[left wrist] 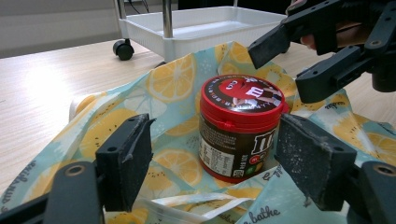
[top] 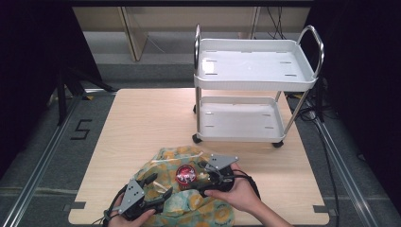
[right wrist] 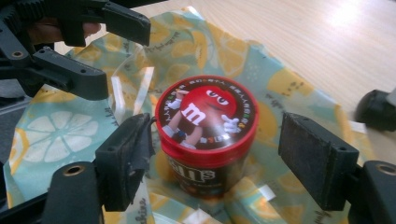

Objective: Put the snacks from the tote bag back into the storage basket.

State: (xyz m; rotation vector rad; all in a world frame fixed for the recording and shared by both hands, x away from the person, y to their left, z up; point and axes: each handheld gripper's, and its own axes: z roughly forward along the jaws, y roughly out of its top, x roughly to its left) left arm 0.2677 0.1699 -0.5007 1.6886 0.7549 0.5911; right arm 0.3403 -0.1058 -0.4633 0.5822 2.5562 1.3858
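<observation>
A: Your right claw (right wrist: 215, 154) stands spread around the jar (right wrist: 207, 133), left pad close to or touching the wall, right pad off it, so nothing is pinched. The left claw (left wrist: 210, 163) is spread too, with the jar just ahead of its pads. What can go wrong?

B: Biggest first: the bag (top: 189, 198) under both claws is thin, glossy film printed with lemons, crumpled into soft folds. If you close low, you catch film along with the jar and drag the lot. The cart (top: 255, 90) stands well beyond the claws, hard white plastic trays on metal legs, no trouble yet.

A: And the jar?

B: A squat round tub, smooth brown wall, slick red lid (left wrist: 243, 95). If your pads land on the lid's rim, it can squirt out or tip over on that loose film.
</observation>
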